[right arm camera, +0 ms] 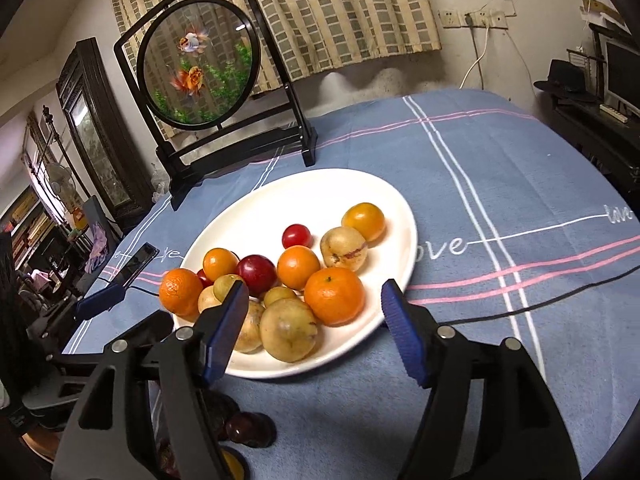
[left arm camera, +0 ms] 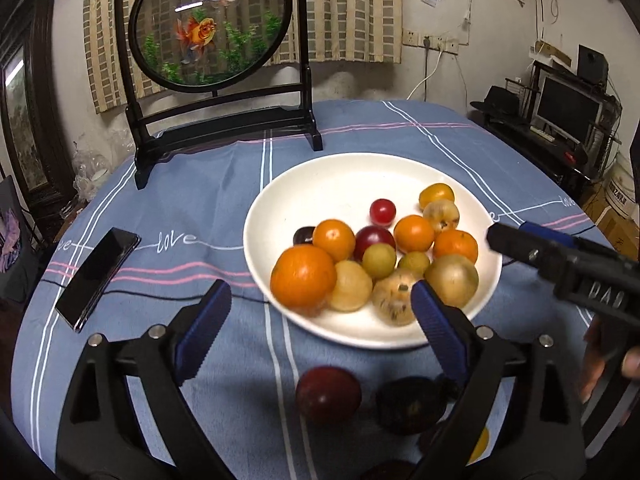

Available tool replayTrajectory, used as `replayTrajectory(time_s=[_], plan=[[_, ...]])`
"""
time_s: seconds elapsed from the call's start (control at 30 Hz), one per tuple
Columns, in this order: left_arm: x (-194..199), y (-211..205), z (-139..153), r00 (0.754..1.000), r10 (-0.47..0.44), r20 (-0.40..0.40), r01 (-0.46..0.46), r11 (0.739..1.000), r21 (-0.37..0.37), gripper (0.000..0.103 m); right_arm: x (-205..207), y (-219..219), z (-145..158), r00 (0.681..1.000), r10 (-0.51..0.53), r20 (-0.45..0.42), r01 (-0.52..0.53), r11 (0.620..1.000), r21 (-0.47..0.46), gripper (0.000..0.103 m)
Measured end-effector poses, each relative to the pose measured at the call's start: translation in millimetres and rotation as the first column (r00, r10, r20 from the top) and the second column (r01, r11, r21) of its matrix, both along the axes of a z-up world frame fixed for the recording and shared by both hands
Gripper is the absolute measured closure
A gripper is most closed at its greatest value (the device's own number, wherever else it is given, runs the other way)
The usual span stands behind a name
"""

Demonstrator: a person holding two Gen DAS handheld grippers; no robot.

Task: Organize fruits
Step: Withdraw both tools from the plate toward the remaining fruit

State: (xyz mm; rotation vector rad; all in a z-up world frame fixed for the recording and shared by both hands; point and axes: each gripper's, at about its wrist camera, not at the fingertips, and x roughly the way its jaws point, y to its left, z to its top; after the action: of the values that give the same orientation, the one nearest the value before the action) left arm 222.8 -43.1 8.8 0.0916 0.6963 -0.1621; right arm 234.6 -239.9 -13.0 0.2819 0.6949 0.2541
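The left claw [left arm camera: 320,312] points down and forward at the near rim of the plate [left arm camera: 320,184], its blue pads spread wide and empty. One pad [left arm camera: 206,332] hangs over the cloth left of the plate; the other [left arm camera: 438,330] overlaps the plate's near edge in front of a speckled yellow fruit [left arm camera: 394,298]. A big orange [left arm camera: 303,276] sits in the plate just beyond the gap between the pads, touched by neither.

The right claw [right arm camera: 316,328] is tilted down the same way, its pads apart with nothing between them. It hovers over the near right rim of the plate [right arm camera: 280,204], just this side of a tangerine [right arm camera: 335,295] and a pale round fruit [right arm camera: 289,328]. In the left view it reaches in from the right, a hand [left arm camera: 608,364] behind it.

The plate holds the heap of fruit toward its near side; its far half is bare. Nearer than the plate, on the table [left arm camera: 192,184], lie a red plum [left arm camera: 328,396] and a dark fruit [left arm camera: 412,402], side by side below the left claw.

Left of the plate lies a phone [left arm camera: 98,276]. Beyond it stands a goldfish screen [left arm camera: 212,24].
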Motion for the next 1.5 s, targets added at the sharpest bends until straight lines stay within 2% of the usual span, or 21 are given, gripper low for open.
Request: replayTrajectory(time_s=[0.13, 0.27, 0.33, 0.53, 0.67, 0.8, 0.93, 1.13, 1.3, 1.37, 1.5], plan=[[-2.3, 8.6, -8.7, 0.999, 0.007, -0.044, -0.008, 1.0, -0.017, 0.009, -14.7, -4.9, -2.7, 1.0, -0.015, 0.011, 0.015, 1.0, -0.016, 0.033], [-10.2, 19.7, -6.2, 0.999, 0.009, -0.046, -0.012, 0.997, -0.073, 0.009, -32.0, -6.6, -8.9, 1.0, -0.012, 0.014, 0.013, 0.999, -0.036, 0.032], [-14.8, 21.6, -8.2, 0.999, 0.01, -0.053, -0.014, 0.997, -0.077, 0.009, -42.7, -8.5, -12.8, 1.0, -0.001, 0.021, 0.001, 0.999, -0.036, 0.032], [-30.6, 22.9, -20.2, 0.996, -0.018, -0.082, 0.013, 0.997, -0.07, 0.009, -57.0, -15.4, -21.9, 0.999, 0.042, -0.013, -0.041, 0.999, 0.031, 0.032], [-44.6, 29.6, -29.9, 0.994, -0.024, -0.107, 0.016, 0.997, -0.074, 0.009, -61.3, -23.6, -19.9, 1.0, 0.014, 0.005, -0.015, 0.998, 0.068, 0.029], [-57.5, 29.4, -36.6, 0.986, -0.082, -0.144, 0.07, 0.994, -0.089, 0.009, -62.9, -26.1, -21.5, 1.0, 0.004, 0.003, -0.004, 0.997, 0.08, 0.029], [-65.0, 26.6, -39.8, 0.982, -0.091, -0.166, 0.081, 0.994, -0.066, 0.009, -64.4, -26.9, -22.8, 1.0, 0.006, -0.002, -0.005, 0.996, 0.087, 0.029], [-81.0, 12.2, -43.5, 0.971, -0.159, -0.181, 0.157, 0.987, -0.025, 0.009, -64.9, -23.9, -22.6, 1.0, 0.021, 0.001, -0.021, 0.996, 0.083, 0.029], [-79.3, -0.7, -55.6, 0.95, -0.183, -0.253, 0.195, 0.981, 0.02, 0.009, -64.6, -23.0, -21.5, 1.0, 0.031, 0.001, -0.031, 0.996, 0.083, 0.029], [-77.3, -4.5, -60.5, 0.945, -0.175, -0.276, 0.195, 0.98, 0.048, 0.012, -65.9, -21.0, -20.4, 0.999, 0.038, 0.008, -0.038, 0.996, 0.076, 0.029], [-78.0, -1.8, -59.9, 0.938, -0.208, -0.276, 0.215, 0.977, -0.004, 0.032, -67.8, -16.7, -18.0, 0.998, 0.057, 0.021, -0.059, 0.996, 0.068, 0.029]])
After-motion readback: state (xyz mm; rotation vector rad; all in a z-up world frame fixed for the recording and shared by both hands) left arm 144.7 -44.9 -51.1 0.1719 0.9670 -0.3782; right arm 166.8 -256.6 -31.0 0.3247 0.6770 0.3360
